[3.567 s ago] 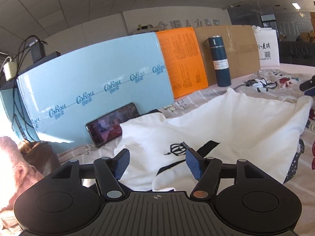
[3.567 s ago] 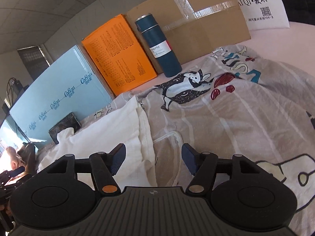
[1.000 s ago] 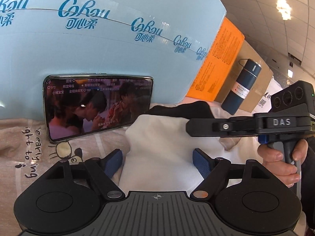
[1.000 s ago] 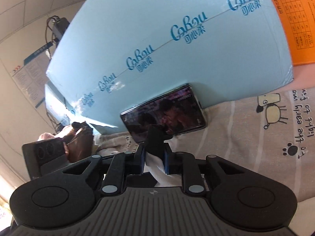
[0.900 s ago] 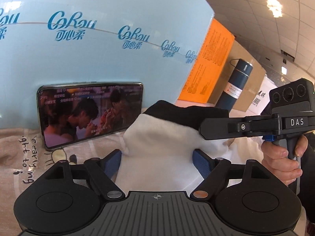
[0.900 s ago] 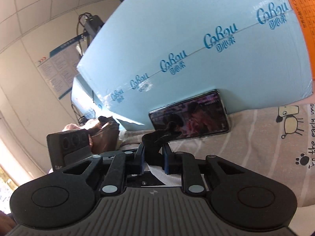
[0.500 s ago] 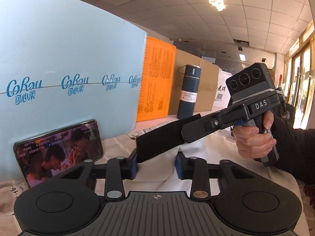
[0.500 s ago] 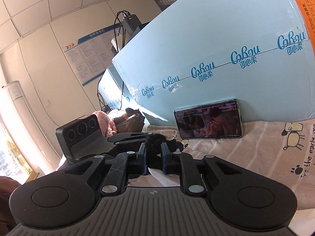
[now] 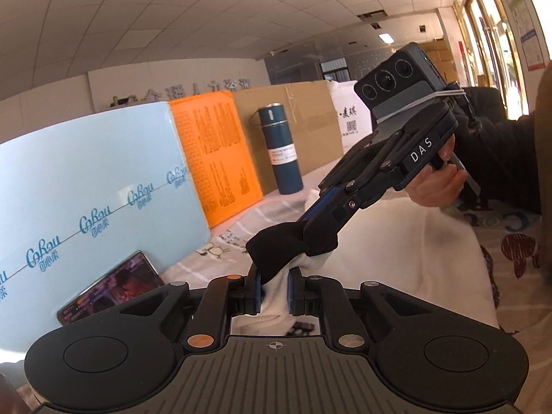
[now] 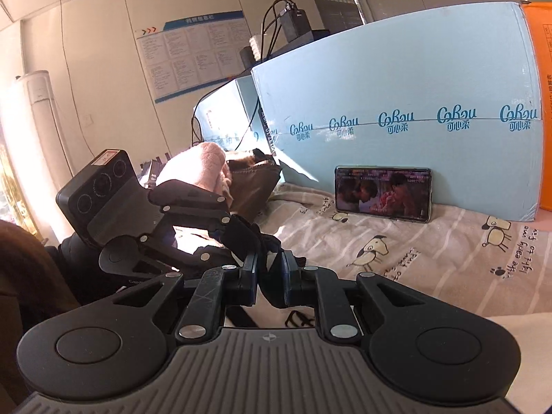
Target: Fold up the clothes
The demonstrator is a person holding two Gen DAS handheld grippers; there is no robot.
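Note:
A white garment [image 9: 396, 252] with a black cuff [image 9: 276, 245] lies on the printed bedsheet [image 10: 431, 258]. My left gripper [image 9: 272, 289] is shut on the white cloth just below the black cuff and holds it lifted. My right gripper [image 10: 269, 276] is shut on the black cuff [image 10: 272, 269]. In the left wrist view the right gripper [image 9: 321, 238] comes in from the right and pinches the same cuff. In the right wrist view the left gripper [image 10: 241, 238] reaches in from the left, close against my fingers. The two grippers hold the cuff end almost tip to tip.
A phone [image 10: 383, 193] playing video leans on a light blue carton [image 10: 414, 103] at the back. An orange box [image 9: 214, 148], a blue flask [image 9: 281, 151] and a cardboard box [image 9: 303, 117] stand behind. Pink and brown clothes [image 10: 220, 172] are piled at the left.
Both grippers went from open over the flat garment to the cuff end. The right shut on the cuff first, then the left shut on it too, and both have lifted it.

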